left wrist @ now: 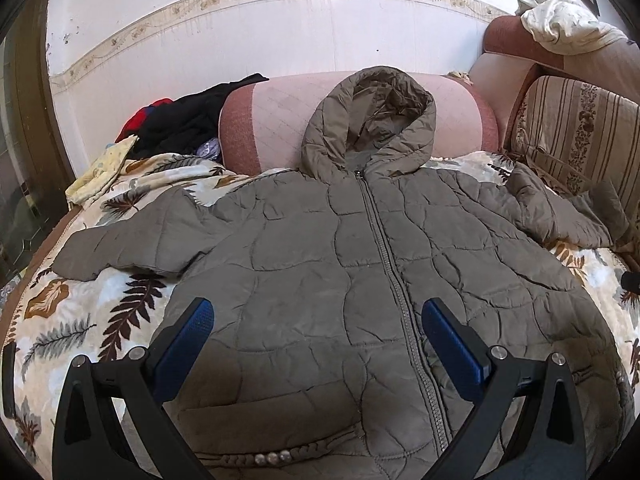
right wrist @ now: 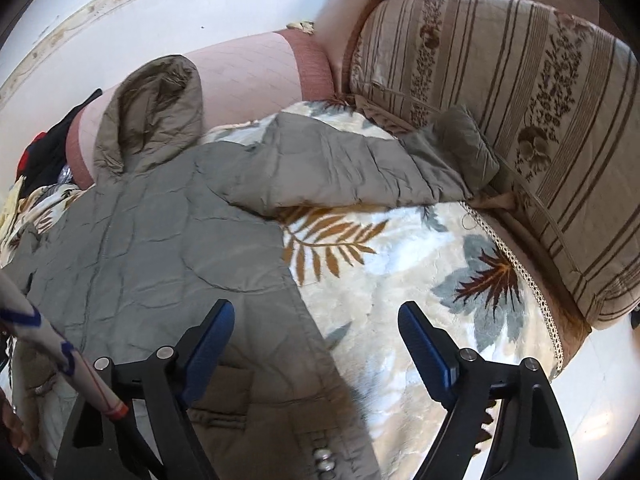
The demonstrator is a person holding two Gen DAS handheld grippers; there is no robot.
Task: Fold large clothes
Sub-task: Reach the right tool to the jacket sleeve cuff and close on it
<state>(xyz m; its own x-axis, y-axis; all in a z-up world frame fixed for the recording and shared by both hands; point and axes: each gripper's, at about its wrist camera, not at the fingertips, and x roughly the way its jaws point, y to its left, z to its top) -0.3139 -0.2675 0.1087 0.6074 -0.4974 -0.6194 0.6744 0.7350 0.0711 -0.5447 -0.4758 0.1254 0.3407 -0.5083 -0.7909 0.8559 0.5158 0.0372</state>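
A grey-brown quilted hooded jacket [left wrist: 360, 264] lies flat and zipped, front up, on a leaf-print blanket [left wrist: 80, 312]. Its hood [left wrist: 372, 120] rests against a pink bolster, and both sleeves are spread out to the sides. My left gripper [left wrist: 318, 320] is open and empty, hovering above the jacket's lower front, just left of the zipper. In the right wrist view the jacket [right wrist: 160, 248] fills the left half, its right sleeve [right wrist: 340, 172] reaching toward a striped cushion. My right gripper [right wrist: 316, 328] is open and empty above the jacket's right side edge.
A pink bolster [left wrist: 272, 120] runs along the back. Dark and red clothes [left wrist: 180, 120] are piled at back left. A striped floral cushion [right wrist: 520, 120] stands on the right. A white cloth [left wrist: 568, 24] lies on the sofa arm at back right.
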